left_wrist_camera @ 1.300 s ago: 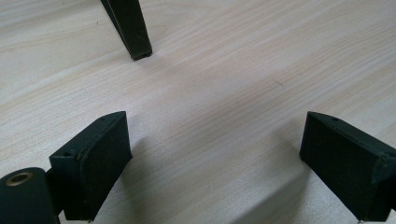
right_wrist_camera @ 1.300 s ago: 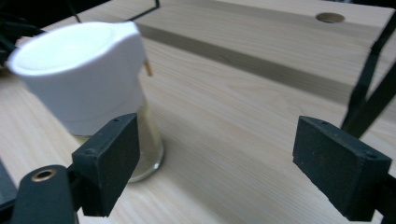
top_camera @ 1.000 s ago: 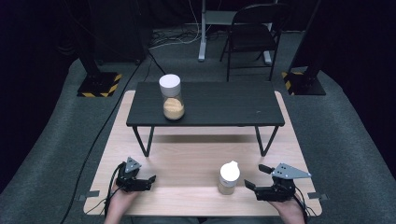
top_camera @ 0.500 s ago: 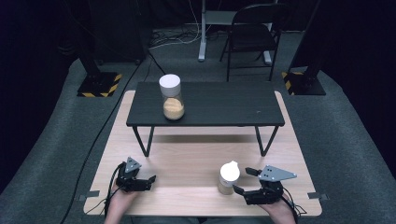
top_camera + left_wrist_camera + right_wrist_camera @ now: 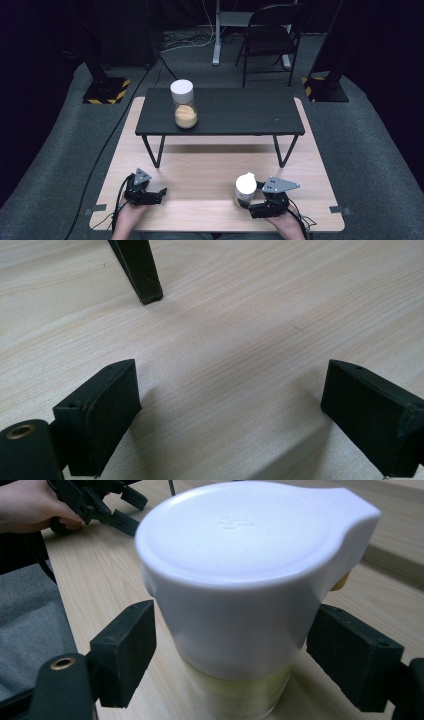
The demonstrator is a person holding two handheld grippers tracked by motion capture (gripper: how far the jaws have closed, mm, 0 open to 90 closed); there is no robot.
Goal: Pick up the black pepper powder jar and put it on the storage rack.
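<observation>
Two grippers worked at the near edge of a light wooden table (image 5: 210,175). The right gripper (image 5: 254,206) sat at about five o'clock in the high view, held by a hand (image 5: 287,225) that came in from the bottom edge. A small jar with a white lid (image 5: 245,186) stood upright on the wood between its jaws. In the right gripper view the jar with a white lid (image 5: 240,595) sat between both black pads, a thin gap showing at each side of the lid, so the pads flanked it without clearly pressing. Those jaws had just been closing, with the jar between them. Pale yellowish contents showed through the clear body below the lid, and a spout stuck out from the lid toward two o'clock in that view.

The left gripper (image 5: 156,194) lay low on the table at about seven o'clock in the high view, in the other hand (image 5: 131,216). Its jaws stood wide apart over bare wood in the left gripper view, with nothing between them; a black table leg (image 5: 137,270) came down at eleven o'clock there.

Farther back, toward twelve o'clock, a low black bench (image 5: 235,112) stood on the table. A taller jar (image 5: 183,104) with a white cap and orange contents stood upright on its left part, well apart from both grippers.
</observation>
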